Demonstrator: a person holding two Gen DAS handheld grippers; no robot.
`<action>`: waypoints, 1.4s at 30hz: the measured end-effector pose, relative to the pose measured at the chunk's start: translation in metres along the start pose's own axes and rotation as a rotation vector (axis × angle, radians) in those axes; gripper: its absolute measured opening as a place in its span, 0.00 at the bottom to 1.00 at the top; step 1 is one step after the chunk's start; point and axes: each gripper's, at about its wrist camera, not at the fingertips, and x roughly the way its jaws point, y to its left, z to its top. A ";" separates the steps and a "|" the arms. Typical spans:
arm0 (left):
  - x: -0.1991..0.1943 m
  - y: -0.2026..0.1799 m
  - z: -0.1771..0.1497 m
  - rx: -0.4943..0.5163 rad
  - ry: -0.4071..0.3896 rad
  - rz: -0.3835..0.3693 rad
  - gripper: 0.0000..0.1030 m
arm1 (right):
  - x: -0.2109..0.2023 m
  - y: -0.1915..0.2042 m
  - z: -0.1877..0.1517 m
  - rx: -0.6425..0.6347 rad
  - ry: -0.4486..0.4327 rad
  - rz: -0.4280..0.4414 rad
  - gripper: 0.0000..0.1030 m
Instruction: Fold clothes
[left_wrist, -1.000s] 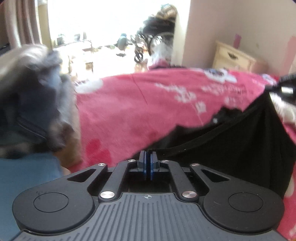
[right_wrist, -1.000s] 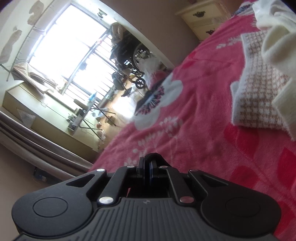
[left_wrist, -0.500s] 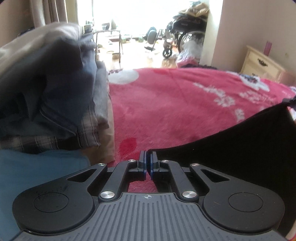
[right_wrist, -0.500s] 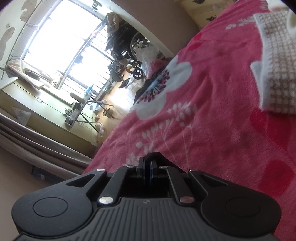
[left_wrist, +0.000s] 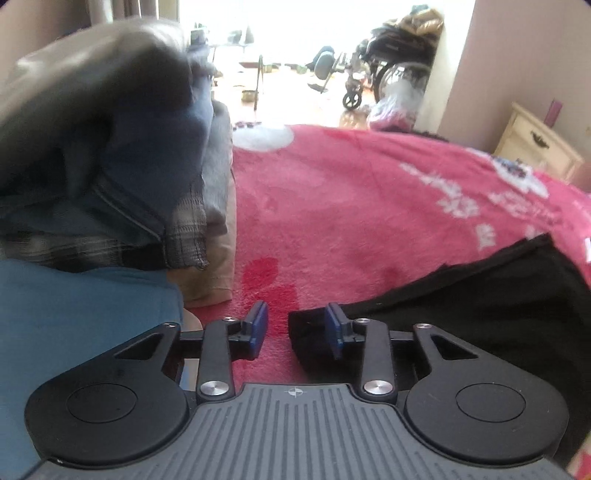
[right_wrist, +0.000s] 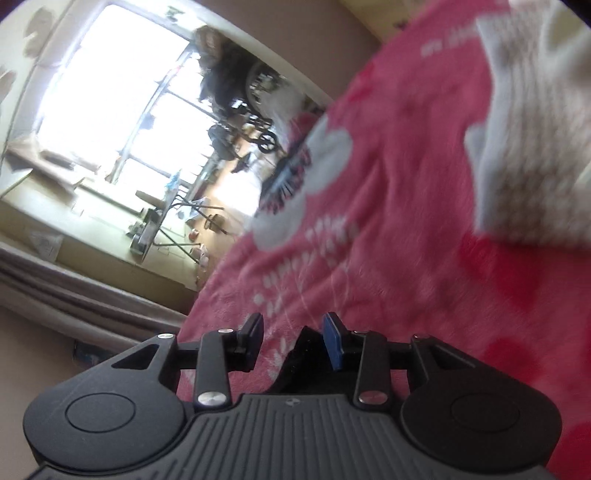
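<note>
Left tool (left_wrist: 297, 326) and right tool (right_wrist: 293, 339) both gape, black garment (left_wrist: 461, 306) unclamped (touching each).

Red floral blanket (left_wrist: 369, 206) carries black garment (left_wrist: 461, 317), clothes stack (left_wrist: 110, 177), perhaps a checked towel (right_wrist: 535, 147).

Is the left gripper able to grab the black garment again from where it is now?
Probably yes. The left gripper has its jaws open, and the black garment lies on the red blanket against its right jaw, with nothing between them.
</note>
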 end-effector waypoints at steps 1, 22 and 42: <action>-0.006 -0.001 0.000 -0.002 -0.004 -0.009 0.38 | -0.012 0.000 -0.004 -0.032 0.010 -0.008 0.38; -0.060 -0.094 -0.153 0.467 0.289 -0.242 0.42 | -0.098 -0.037 -0.138 -0.686 0.288 -0.127 0.24; -0.082 -0.118 -0.193 0.819 -0.027 0.000 0.44 | -0.083 -0.116 -0.107 0.387 0.283 -0.034 0.35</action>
